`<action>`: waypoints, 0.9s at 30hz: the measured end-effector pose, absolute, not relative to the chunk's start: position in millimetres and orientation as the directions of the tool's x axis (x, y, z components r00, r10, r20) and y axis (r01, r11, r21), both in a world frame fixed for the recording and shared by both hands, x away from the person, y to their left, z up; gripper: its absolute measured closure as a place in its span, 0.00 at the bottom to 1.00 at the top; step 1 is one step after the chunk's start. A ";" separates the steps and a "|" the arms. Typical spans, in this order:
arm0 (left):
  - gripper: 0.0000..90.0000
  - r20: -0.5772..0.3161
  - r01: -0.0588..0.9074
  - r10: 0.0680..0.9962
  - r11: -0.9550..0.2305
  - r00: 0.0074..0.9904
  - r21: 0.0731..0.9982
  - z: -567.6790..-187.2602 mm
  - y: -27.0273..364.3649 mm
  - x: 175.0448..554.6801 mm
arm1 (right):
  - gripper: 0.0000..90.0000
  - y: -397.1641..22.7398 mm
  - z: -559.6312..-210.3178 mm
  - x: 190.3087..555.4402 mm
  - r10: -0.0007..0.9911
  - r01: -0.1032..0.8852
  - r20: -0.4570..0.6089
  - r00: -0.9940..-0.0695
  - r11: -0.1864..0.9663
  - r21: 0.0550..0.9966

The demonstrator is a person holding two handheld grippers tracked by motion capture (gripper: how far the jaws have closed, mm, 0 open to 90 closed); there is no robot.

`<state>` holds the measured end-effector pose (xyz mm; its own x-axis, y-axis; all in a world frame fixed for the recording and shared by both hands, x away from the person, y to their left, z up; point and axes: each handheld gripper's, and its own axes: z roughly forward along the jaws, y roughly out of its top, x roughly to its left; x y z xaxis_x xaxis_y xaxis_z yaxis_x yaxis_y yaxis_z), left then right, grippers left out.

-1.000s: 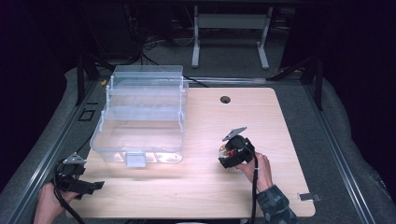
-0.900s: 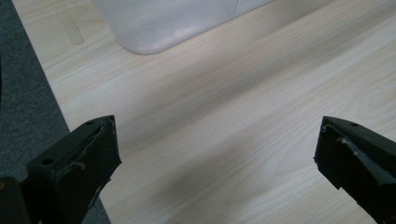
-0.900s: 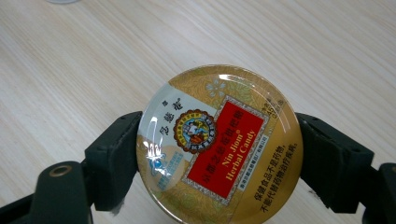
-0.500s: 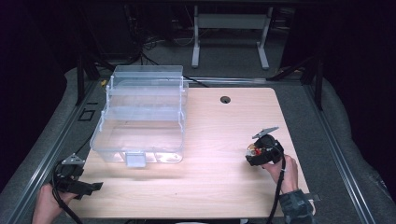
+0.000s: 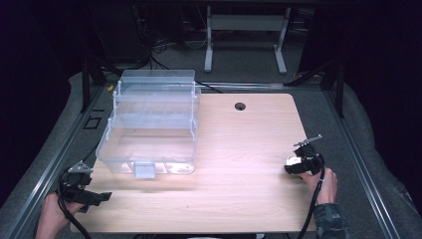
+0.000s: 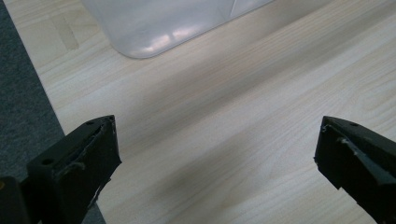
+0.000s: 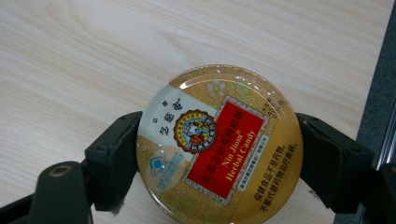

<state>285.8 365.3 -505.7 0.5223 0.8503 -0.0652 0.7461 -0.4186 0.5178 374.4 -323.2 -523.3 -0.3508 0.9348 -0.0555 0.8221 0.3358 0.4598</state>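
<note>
The right gripper is clenched on a round, flat, gold-coloured candy tin with a red label panel reading Nin Jiom Herbal Candy; in the right gripper view the two black jaws press against opposite edges of the tin, one at its left rim and one at its right rim, so that the tin sits squarely between them, lid towards the camera and printed face in full sight; beyond the jaws lies the pale wooden table, and off past the right-hand jaw the table's edge gives way to grey carpet. In the high view the right gripper is near the table's right edge, with the tin showing as a small bright spot at its front, and the person's right hand is wrapped round it.

The left gripper is released; in the left gripper view its jaws stand wide apart with only bare wood between them; ahead of the jaws, and somewhat towards the left-hand one, is the rounded corner of a clear plastic tiered storage box, well apart from both; the left-hand jaw overhangs the table's edge. In the high view the left gripper sits at the near left corner of the table, the box standing beyond it.
</note>
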 end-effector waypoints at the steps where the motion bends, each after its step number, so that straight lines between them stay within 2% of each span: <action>1: 0.00 -0.065 0.746 0.850 -0.419 0.522 0.518 -505.7 365.3 285.8 | 0.22 -323.2 -523.3 374.4 0.935 0.822 -0.056 -0.351 0.336 0.460; 11: 0.00 -0.068 0.748 0.849 -0.421 0.524 0.514 -504.0 364.4 286.9 | 0.22 -331.1 -531.5 375.1 0.944 0.844 -0.051 -0.325 0.314 0.435; 12: 0.00 -0.075 0.752 0.847 -0.422 0.526 0.506 -504.9 363.8 287.2 | 0.19 -332.2 -533.6 374.8 0.944 0.847 -0.050 -0.325 0.314 0.430; 13: 0.00 -0.075 0.752 0.847 -0.422 0.526 0.506 -504.9 363.8 287.2 | 0.10 -333.0 -534.0 374.6 0.945 0.847 -0.058 -0.322 0.315 0.428; 14: 0.00 -0.074 0.754 0.847 -0.426 0.527 0.500 -505.0 363.6 287.4 | 0.06 -334.3 -532.9 373.7 0.947 0.845 -0.045 -0.318 0.305 0.440; 17: 0.00 -0.074 0.755 0.846 -0.427 0.528 0.497 -503.3 363.2 287.6 | 0.01 -335.5 -528.0 370.4 0.947 0.837 -0.021 -0.320 0.293 0.462; 20: 0.00 -0.074 0.752 0.847 -0.423 0.526 0.505 -499.1 364.5 288.2 | 0.00 -331.0 -517.1 360.2 0.938 0.813 0.002 -0.347 0.300 0.499; 21: 0.00 -0.076 0.752 0.848 -0.419 0.524 0.508 -497.4 364.9 288.4 | 0.00 -327.2 -514.7 356.6 0.942 0.809 -0.031 -0.334 0.303 0.504; 27: 0.00 -0.055 0.738 0.855 -0.410 0.515 0.535 -483.1 365.4 291.1 | 0.00 -310.7 -507.2 341.8 0.925 0.784 -0.027 -0.380 0.337 0.521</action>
